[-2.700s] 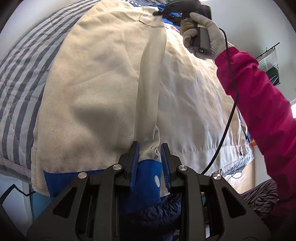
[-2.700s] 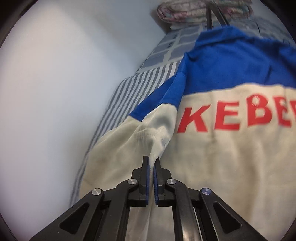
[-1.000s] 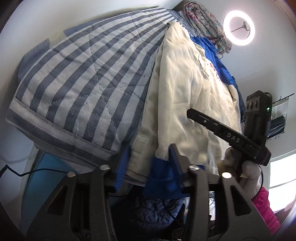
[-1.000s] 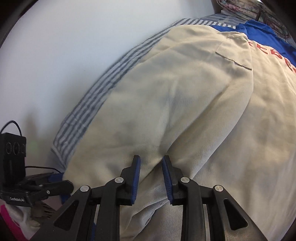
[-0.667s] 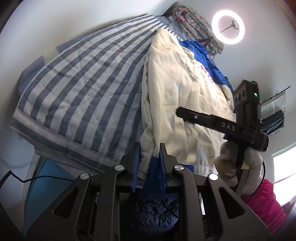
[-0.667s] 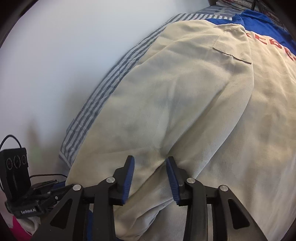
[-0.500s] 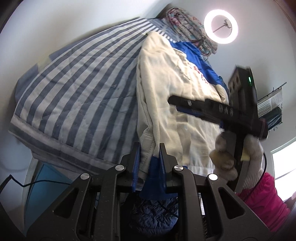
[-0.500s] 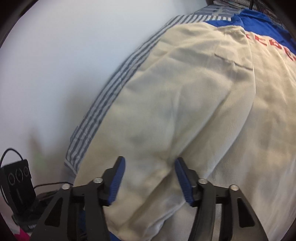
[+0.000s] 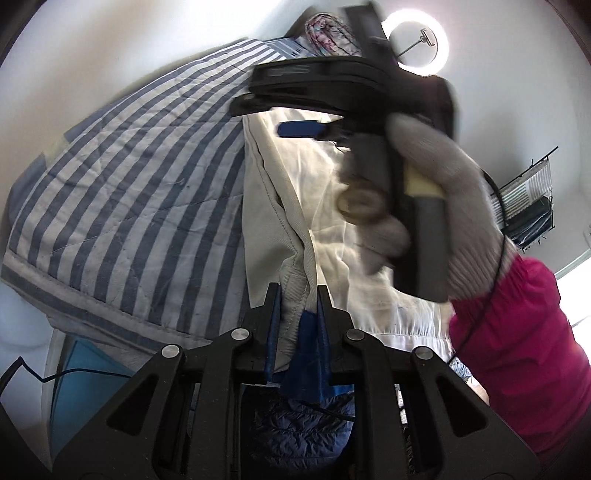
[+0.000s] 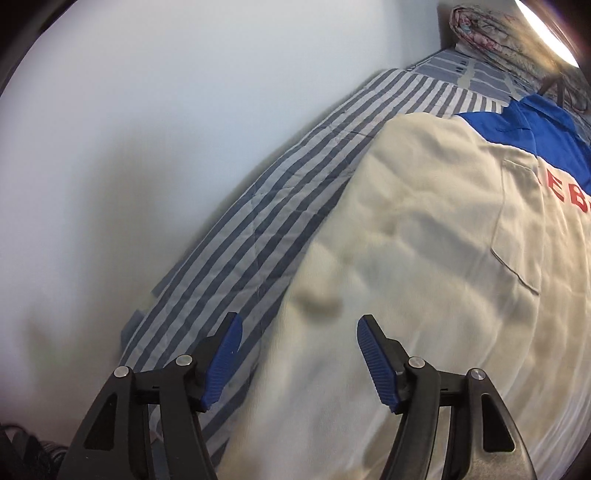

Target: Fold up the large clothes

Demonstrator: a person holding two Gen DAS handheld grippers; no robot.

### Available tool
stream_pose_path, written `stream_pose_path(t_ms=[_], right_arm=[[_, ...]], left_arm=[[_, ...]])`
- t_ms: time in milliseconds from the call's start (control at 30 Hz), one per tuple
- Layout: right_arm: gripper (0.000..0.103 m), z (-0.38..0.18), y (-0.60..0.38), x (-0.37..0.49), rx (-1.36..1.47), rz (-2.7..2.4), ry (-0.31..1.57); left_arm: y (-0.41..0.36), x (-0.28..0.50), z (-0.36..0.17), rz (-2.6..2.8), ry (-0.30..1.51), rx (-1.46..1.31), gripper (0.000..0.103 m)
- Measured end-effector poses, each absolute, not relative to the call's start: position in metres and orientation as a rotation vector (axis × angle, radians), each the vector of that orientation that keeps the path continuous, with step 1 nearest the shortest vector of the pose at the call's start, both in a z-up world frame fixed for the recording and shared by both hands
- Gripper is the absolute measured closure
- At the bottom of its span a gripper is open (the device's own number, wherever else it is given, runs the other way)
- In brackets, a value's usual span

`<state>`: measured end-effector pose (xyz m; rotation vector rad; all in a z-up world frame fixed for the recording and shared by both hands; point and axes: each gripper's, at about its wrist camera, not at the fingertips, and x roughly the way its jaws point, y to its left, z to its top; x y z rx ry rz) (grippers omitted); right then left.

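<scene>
A large cream jacket [image 10: 424,229] with a blue yoke and red letters lies spread on a striped bed; it also shows in the left wrist view [image 9: 266,206]. My left gripper [image 9: 294,302] is shut on the jacket's hem, where cream fabric meets a blue band. My right gripper [image 10: 297,332] is open and empty, hovering over the jacket's left edge. In the left wrist view the right gripper [image 9: 295,110] crosses above the jacket, held by a gloved hand [image 9: 436,192].
The blue-and-white striped quilt [image 9: 140,192] covers the bed, with a white wall [image 10: 129,147] along its side. A rolled floral blanket [image 10: 491,22] lies at the head. A ring light [image 9: 421,40] and a wire rack [image 9: 528,206] stand to the right.
My right gripper let go of the cream fabric, opened wide and moved forward over the jacket. My left gripper closed on the hem and stays there.
</scene>
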<state>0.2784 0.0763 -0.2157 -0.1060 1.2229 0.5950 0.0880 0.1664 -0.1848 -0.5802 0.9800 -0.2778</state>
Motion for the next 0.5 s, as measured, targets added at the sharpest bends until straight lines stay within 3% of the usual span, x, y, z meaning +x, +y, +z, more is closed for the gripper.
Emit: stream_pose_path(t_ms=[200, 300, 367, 433, 500], right_arm=[[0.038, -0.240, 0.103, 0.288, -0.233, 0.512, 1.262], [0.062, -0.244, 0.111, 0.288, -0.308, 0.482, 1.253], [0.087, -0.244, 0.107, 0.290, -0.343, 0.472, 1.244], [0.097, -0.238, 0.095, 0.290, -0.328, 0.490, 1.232], [0.100, -0.228, 0.077, 0.289, -0.248, 0.527, 1.222]], left_arm=[[0.155, 0.096, -0.182, -0.278, 0.983, -0.546, 0.087], [0.148, 0.099, -0.179, -0.278, 0.981, -0.535, 0.087], [0.140, 0.100, -0.176, -0.283, 0.979, -0.522, 0.088], [0.132, 0.099, -0.172, -0.294, 0.973, -0.501, 0.088], [0.120, 0.099, -0.167, -0.307, 0.964, -0.469, 0.088]])
